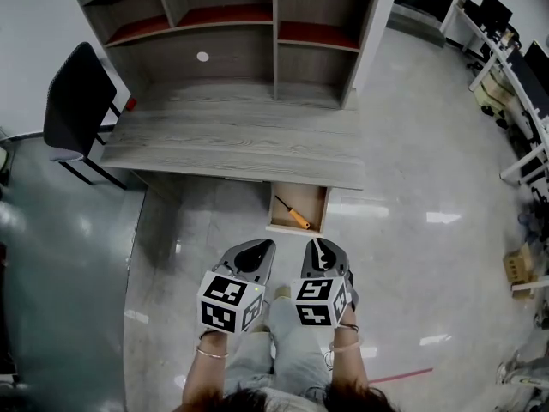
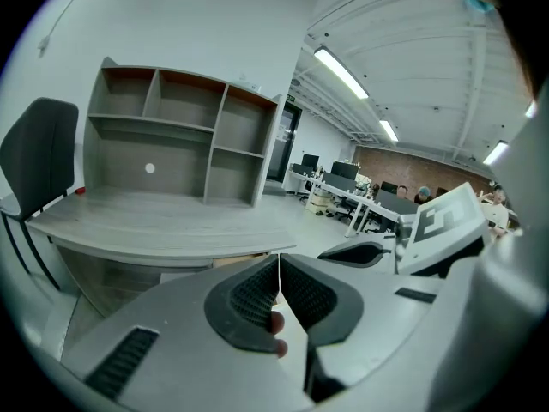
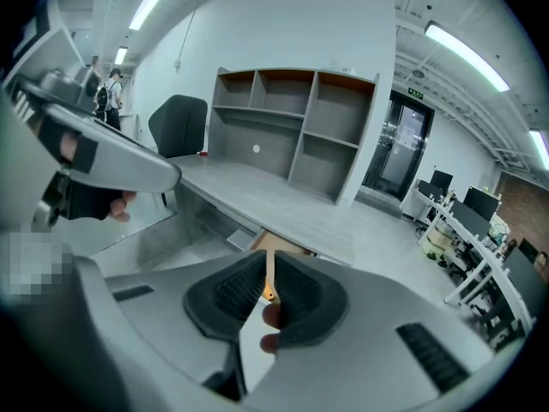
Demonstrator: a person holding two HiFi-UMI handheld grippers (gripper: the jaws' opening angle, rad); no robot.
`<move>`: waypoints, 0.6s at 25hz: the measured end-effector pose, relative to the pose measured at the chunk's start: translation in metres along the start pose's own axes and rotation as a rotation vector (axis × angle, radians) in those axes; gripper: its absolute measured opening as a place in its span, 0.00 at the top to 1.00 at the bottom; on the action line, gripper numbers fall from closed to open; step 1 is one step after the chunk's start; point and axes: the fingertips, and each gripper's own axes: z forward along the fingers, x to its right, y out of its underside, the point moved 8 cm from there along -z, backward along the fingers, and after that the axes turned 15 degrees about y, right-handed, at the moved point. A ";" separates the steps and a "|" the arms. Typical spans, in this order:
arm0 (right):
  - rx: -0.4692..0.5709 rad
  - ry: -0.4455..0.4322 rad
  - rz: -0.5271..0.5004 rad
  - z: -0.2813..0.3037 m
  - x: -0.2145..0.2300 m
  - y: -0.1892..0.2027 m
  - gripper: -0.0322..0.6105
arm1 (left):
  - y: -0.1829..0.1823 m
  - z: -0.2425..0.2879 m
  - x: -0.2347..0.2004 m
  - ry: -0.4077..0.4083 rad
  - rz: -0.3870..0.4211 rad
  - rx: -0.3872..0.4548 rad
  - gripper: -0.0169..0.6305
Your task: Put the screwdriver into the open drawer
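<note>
In the head view the screwdriver (image 1: 293,213), black shaft and orange handle, lies inside the open wooden drawer (image 1: 321,211) that sticks out from under the grey desk (image 1: 232,144). Both grippers hang close to the person, a short way in front of the drawer. My left gripper (image 1: 262,249) is shut, its pads meeting with nothing between them (image 2: 279,286). My right gripper (image 1: 316,247) is shut and empty too (image 3: 268,286). Just beyond the right jaws, the right gripper view shows the drawer (image 3: 274,245).
A grey shelf unit (image 1: 274,33) stands on the back of the desk. A black chair (image 1: 77,110) sits at the desk's left end. Office desks with monitors (image 1: 515,67) and a cardboard box (image 1: 517,269) stand to the right across a glossy floor.
</note>
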 end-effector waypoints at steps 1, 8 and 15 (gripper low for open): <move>0.001 0.002 0.003 -0.005 0.001 -0.001 0.88 | -0.002 -0.002 0.004 0.005 0.006 0.001 0.95; 0.037 0.014 0.034 -0.042 0.007 -0.016 0.89 | -0.013 -0.020 0.024 0.026 0.031 0.013 0.95; 0.108 0.034 0.098 -0.077 0.010 -0.030 0.89 | -0.025 -0.041 0.036 0.025 0.085 0.039 0.95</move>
